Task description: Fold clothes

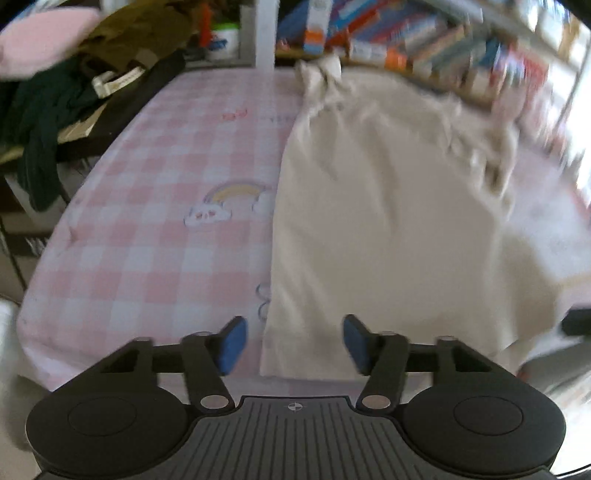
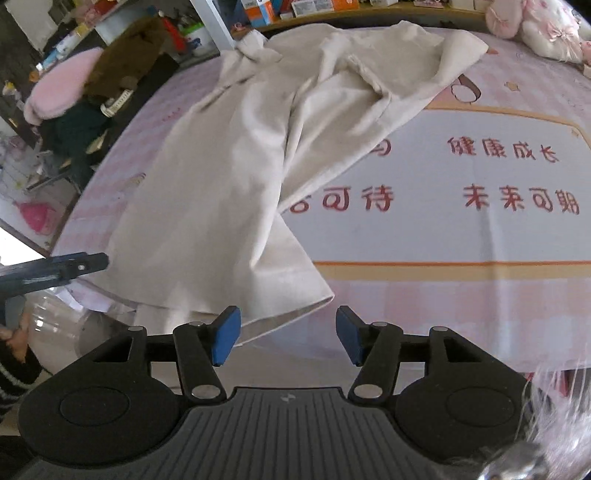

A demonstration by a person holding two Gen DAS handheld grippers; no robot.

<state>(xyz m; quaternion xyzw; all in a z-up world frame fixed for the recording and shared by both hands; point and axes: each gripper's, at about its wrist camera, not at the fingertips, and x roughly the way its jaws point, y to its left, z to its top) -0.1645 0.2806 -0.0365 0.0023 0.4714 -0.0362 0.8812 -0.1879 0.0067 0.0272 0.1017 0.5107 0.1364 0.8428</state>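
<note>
Cream trousers (image 1: pixel 376 206) lie lengthwise on a pink checked bed sheet (image 1: pixel 155 236), waist far, leg hems near the front edge. In the right wrist view the trousers (image 2: pixel 229 177) show one leg folded across the other. My left gripper (image 1: pixel 293 343) hovers open over the near hem's left corner, nothing between its blue pads (image 1: pixel 232 345). My right gripper (image 2: pixel 286 338) is open too, just past the hem's right corner, its left pad (image 2: pixel 225 339) over the cloth edge. The left gripper's black finger (image 2: pixel 66 269) shows at the left edge of the right wrist view.
Dark and brown clothes with a pink cushion (image 1: pixel 44 40) pile up on a chair at the far left. Bookshelves (image 1: pixel 424 40) line the back. A pink plush toy (image 2: pixel 535 26) sits at the bed's far right corner. Red printed characters (image 2: pixel 509 177) mark the sheet's right part.
</note>
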